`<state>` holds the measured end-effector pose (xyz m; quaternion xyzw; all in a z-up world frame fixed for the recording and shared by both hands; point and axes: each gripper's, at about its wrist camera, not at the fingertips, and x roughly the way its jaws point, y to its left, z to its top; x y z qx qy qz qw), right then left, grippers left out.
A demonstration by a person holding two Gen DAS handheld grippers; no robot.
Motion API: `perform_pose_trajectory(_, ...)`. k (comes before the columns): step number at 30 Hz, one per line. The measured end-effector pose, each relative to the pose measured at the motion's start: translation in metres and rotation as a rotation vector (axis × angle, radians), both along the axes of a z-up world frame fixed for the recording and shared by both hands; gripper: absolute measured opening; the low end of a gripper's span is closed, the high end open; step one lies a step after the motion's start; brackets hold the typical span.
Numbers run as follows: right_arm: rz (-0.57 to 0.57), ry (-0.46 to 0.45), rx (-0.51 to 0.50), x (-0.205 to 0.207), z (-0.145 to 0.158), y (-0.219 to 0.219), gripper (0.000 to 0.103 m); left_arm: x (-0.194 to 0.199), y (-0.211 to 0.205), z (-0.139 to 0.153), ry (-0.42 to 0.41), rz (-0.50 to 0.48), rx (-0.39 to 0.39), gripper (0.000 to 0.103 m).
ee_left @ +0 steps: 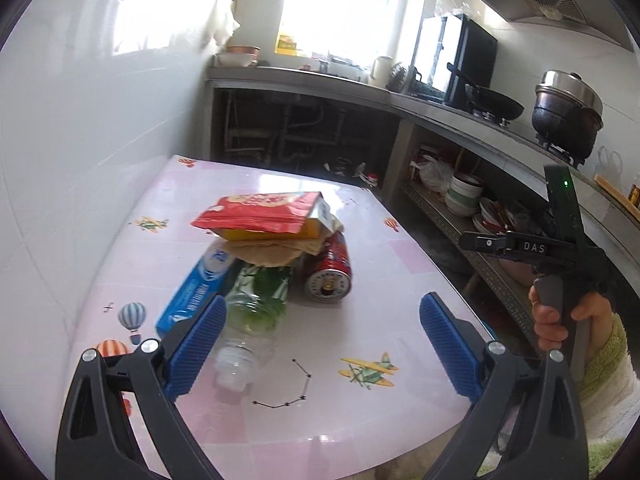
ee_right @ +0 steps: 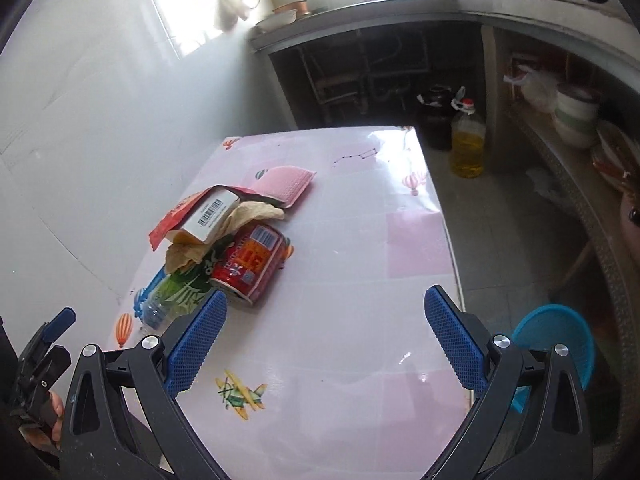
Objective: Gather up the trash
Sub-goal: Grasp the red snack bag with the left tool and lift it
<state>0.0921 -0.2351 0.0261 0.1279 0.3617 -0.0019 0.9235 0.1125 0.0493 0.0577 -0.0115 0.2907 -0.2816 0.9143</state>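
Ahead, trash pile (ee_left: 272, 256) lies beyond both empty, wide-apart grippers: left gripper (ee_left: 322, 316), right gripper (ee_right: 326, 312).

The letters "DAS" stand in white on the black crossbar of the right gripper (ee_left: 534, 247). A barcode sits on the white label of the box (ee_right: 212, 211) (its digits too small to read). Print on the red can (ee_right: 250, 262) and blue box (ee_left: 194, 290) is illegible.
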Motion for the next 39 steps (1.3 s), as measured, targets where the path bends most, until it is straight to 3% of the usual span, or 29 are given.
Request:
perform_pose_trajectory(3, 0.008, 0.008, 0.025, 0.005, 0.000, 0.003, 0.095, 0.015, 0.012, 0.001, 0.017, 0.027, -0.045, 0.095)
perform_pose_trajectory(6, 0.011, 0.017, 0.033, 0.009, -0.001, 0.006, 0.095, 0.040, 0.023, 0.005, 0.063, 0.040, -0.149, 0.095)
perform_pose_trajectory(13, 0.008, 0.030, 0.030, 0.015, -0.001, 0.007, 0.095, 0.136, 0.046, -0.012, 0.354, 0.099, -0.489, 0.094)
perform_pose_trajectory(19, -0.007, 0.039, 0.020, 0.021, 0.000, 0.002, 0.095, 0.204, 0.065, -0.049, 0.572, 0.222, -0.624, 0.087)
perform_pose_trajectory(24, -0.016, 0.049, 0.015, 0.025, -0.002, -0.001, 0.095, 0.245, 0.072, -0.063, 0.628, 0.265, -0.565, 0.085)
perform_pose_trajectory(28, -0.020, 0.066, 0.018, 0.031, -0.007, -0.002, 0.095, 0.278, 0.064, -0.063, 0.680, 0.200, -0.488, 0.085)
perform_pose_trajectory(34, -0.019, 0.083, 0.022, 0.039, -0.012, -0.001, 0.095, 0.302, 0.029, -0.062, 0.756, 0.024, -0.364, 0.084)
perform_pose_trajectory(39, -0.008, 0.092, 0.020, 0.043, -0.013, 0.000, 0.095, 0.318, 0.008, -0.071, 0.815, -0.024, -0.281, 0.060)
